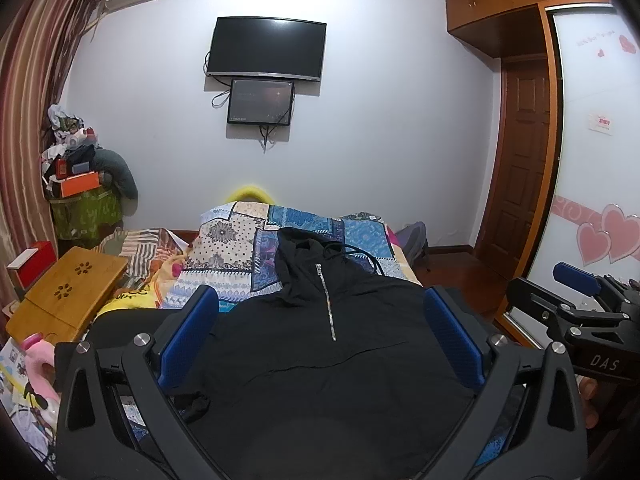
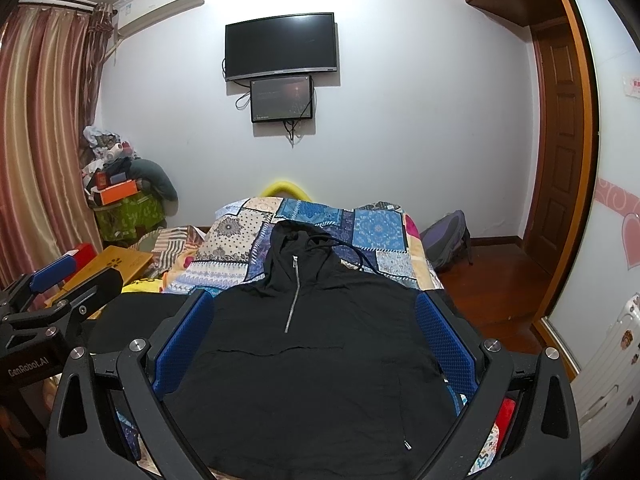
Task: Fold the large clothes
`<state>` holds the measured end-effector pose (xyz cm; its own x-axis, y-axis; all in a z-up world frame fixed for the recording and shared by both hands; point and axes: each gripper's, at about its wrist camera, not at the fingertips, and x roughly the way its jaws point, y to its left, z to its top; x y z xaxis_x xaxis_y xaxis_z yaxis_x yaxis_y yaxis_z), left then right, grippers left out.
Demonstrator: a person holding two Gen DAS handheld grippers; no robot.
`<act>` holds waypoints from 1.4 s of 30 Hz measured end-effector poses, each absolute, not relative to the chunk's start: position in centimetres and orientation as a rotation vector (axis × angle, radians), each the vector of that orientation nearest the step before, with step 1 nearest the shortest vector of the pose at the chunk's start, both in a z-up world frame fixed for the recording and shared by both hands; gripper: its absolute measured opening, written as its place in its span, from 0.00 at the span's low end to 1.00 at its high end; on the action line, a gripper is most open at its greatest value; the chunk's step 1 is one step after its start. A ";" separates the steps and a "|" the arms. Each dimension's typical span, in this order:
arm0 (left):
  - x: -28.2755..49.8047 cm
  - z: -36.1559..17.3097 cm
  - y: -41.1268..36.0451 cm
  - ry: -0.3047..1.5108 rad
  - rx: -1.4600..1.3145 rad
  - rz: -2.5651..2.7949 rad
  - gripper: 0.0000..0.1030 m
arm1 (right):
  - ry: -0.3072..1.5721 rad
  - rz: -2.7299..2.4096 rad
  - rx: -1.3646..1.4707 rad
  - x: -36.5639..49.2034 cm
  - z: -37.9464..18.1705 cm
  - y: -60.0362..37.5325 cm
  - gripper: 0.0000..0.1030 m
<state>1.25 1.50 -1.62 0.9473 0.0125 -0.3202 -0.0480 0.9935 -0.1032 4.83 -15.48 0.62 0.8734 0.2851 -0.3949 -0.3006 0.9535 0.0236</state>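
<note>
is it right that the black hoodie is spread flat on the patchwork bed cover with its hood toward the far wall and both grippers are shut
Not quite. Both grippers are open: the left gripper and the right gripper each show their blue pads spread wide in their own wrist views. The black hoodie does lie flat on the patchwork bed cover, hood toward the far wall.

There is one black hoodie (image 2: 312, 344) on one bed (image 2: 240, 240). The hoodie has one metal zipper (image 2: 294, 296) and one drawstring end with a metal tip (image 2: 408, 445). One patchwork blanket (image 2: 372, 224) covers the bed. There are two grippers: the left gripper (image 1: 320, 332) and the right gripper (image 2: 316, 328), each with two blue fingers (image 2: 188, 340) held wide apart. On the wall hang two screens, one large television (image 2: 280, 46) and one smaller monitor (image 2: 281, 99), and one air conditioner (image 2: 160, 4). One wooden folding tray (image 1: 68, 296), one orange box (image 1: 80, 184) and one backpack (image 2: 448, 240) are also visible.
</note>
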 end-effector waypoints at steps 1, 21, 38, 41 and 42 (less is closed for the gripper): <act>1.4 -1.6 1.6 0.327 -0.112 0.032 1.00 | 0.410 0.306 -0.039 4.9 0.6 -15.4 0.97; 7.4 -6.2 12.0 0.427 -0.184 0.369 1.00 | 0.559 0.283 -0.072 10.3 -2.6 -14.2 0.97; 5.0 -23.6 33.2 0.781 -0.912 0.686 0.95 | 0.752 0.266 -0.063 15.2 -6.4 -13.7 0.97; 4.0 -25.9 34.7 0.796 -1.036 0.658 0.90 | 0.778 0.267 -0.065 15.9 -6.9 -13.5 0.97; 4.1 -26.6 35.1 0.799 -1.071 0.648 0.88 | 0.787 0.266 -0.067 16.0 -7.1 -13.5 0.97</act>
<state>4.06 35.13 -26.59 0.5612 0.0805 -0.8237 -0.7897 0.3501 -0.5038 15.98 -13.48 -7.05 0.6748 0.2112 -0.7071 -0.2607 0.9646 0.0393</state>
